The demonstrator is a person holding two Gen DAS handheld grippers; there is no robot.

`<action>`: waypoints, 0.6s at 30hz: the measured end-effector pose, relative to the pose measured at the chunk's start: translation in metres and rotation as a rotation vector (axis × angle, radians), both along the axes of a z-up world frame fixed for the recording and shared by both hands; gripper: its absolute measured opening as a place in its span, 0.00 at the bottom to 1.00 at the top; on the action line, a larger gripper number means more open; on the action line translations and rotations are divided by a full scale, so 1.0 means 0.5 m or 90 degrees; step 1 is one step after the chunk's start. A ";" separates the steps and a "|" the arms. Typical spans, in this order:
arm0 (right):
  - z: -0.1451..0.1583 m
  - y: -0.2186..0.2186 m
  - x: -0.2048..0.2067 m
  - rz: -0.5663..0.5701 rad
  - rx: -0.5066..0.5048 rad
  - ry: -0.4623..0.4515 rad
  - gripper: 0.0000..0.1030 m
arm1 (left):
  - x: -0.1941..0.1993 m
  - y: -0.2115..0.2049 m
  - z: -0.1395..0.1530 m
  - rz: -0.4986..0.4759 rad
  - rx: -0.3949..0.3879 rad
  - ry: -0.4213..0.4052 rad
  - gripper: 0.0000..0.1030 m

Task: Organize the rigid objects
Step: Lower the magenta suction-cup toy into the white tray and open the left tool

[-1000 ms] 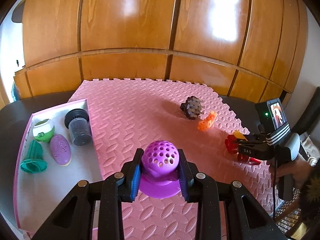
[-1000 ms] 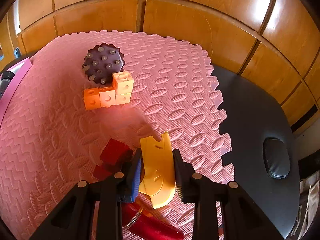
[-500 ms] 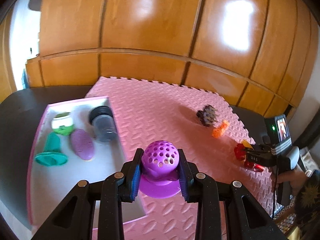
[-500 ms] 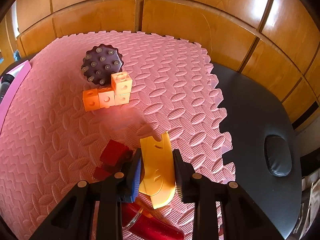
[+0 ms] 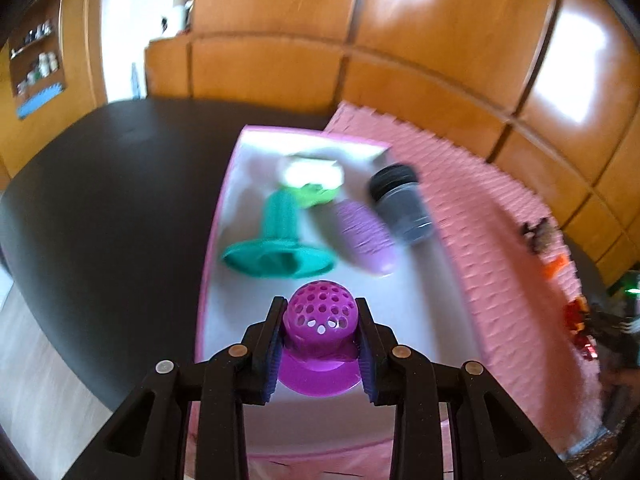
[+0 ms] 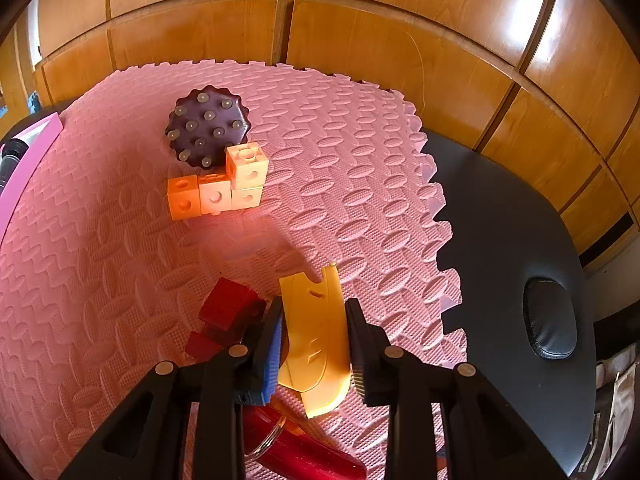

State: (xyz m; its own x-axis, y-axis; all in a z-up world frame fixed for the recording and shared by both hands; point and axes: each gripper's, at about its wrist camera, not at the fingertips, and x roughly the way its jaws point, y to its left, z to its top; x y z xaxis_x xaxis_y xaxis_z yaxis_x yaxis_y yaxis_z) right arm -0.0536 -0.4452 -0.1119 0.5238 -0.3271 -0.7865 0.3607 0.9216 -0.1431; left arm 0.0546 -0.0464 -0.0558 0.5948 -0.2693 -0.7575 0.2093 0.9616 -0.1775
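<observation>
Purple perforated dome [image 5: 320, 316] points away, clamped between left fingers [image 5: 274, 340].

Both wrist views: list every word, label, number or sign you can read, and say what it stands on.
None can be read.
Yellow plastic piece: moulded slots only, no letters.
Orange cubes: holes only, no print.
Shelf jars: too small and blurred.
Tray contents: motion-blurred, nothing legible.

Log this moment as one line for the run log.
left gripper: shut on purple strainer, over tray | right gripper: shut on yellow piece, on mat
</observation>
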 end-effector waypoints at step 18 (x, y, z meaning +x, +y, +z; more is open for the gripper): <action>0.000 0.002 0.001 0.003 -0.007 0.001 0.28 | 0.039 0.006 -0.015 0.029 0.066 -0.070 0.60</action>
State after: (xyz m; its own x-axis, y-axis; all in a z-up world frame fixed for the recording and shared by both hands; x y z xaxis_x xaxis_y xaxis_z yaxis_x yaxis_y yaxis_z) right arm -0.0533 -0.4442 -0.1120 0.5239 -0.3337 -0.7837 0.3558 0.9217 -0.1545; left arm 0.0744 -0.0434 -0.0634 0.6851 -0.1642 -0.7097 0.1784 0.9824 -0.0551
